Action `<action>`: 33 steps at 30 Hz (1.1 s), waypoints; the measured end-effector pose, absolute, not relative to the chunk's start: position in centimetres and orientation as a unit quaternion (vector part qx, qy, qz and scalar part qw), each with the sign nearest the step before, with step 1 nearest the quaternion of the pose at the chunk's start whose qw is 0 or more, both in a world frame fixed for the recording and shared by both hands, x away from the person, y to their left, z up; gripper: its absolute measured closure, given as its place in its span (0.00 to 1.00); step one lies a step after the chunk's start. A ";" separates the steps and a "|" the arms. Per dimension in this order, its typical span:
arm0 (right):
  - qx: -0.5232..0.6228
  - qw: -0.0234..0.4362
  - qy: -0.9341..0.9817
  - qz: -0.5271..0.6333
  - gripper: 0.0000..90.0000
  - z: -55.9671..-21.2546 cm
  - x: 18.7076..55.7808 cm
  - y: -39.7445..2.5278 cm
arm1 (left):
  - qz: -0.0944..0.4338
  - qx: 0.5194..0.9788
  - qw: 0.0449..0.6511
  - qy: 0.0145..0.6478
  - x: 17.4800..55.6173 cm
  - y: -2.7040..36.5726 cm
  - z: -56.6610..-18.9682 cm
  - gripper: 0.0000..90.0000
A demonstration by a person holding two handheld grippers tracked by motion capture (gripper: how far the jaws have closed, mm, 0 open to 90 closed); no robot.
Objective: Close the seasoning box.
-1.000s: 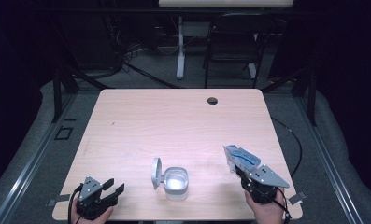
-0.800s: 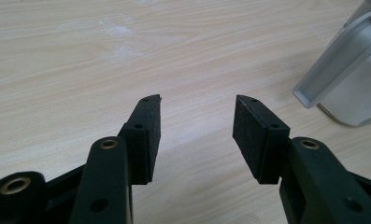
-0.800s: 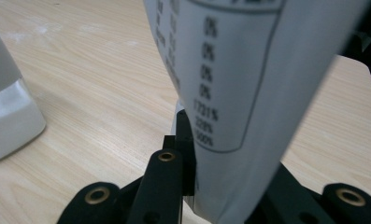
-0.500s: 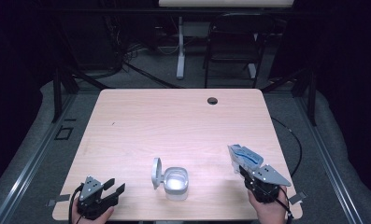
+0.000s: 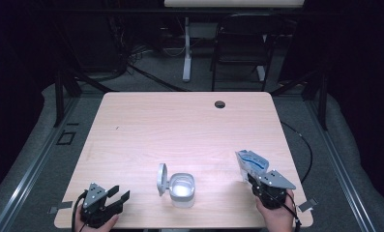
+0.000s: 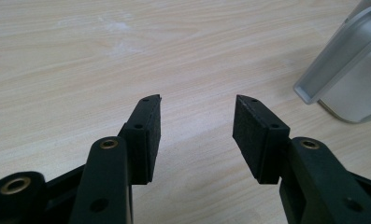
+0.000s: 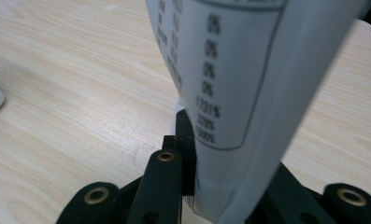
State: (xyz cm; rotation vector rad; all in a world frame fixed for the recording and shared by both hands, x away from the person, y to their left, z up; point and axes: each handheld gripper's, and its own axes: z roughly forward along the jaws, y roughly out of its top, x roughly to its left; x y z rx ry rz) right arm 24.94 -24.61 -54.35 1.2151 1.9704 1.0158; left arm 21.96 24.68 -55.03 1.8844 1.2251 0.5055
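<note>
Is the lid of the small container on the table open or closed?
Open. In the high view the container has its hinged lid standing up at its left side, and the inside is exposed from above.

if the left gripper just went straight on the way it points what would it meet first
Probably nothing: the open left gripper points across bare light wooden table. The translucent plastic container with its flip lid open sits off to its right, though depth is unclear.

Overhead camera looks forward and down on the table; both gripper cameras skim its wood up close.
</note>
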 end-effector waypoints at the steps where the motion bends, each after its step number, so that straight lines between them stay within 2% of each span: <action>1: 0.457 0.303 0.745 0.379 0.91 -54.4 25.0 -24.6 | 0.200 0.747 0.407 0.486 22.0 24.7 -55.0 0.58; 23: 0.473 0.291 0.745 0.370 0.88 -55.8 25.7 -25.3 | 0.200 0.747 0.407 0.485 22.0 24.8 -55.1 0.58; 33: 0.471 0.284 0.747 0.375 0.82 -55.9 25.7 -25.5 | 0.201 0.748 0.406 0.485 21.9 24.7 -55.0 0.58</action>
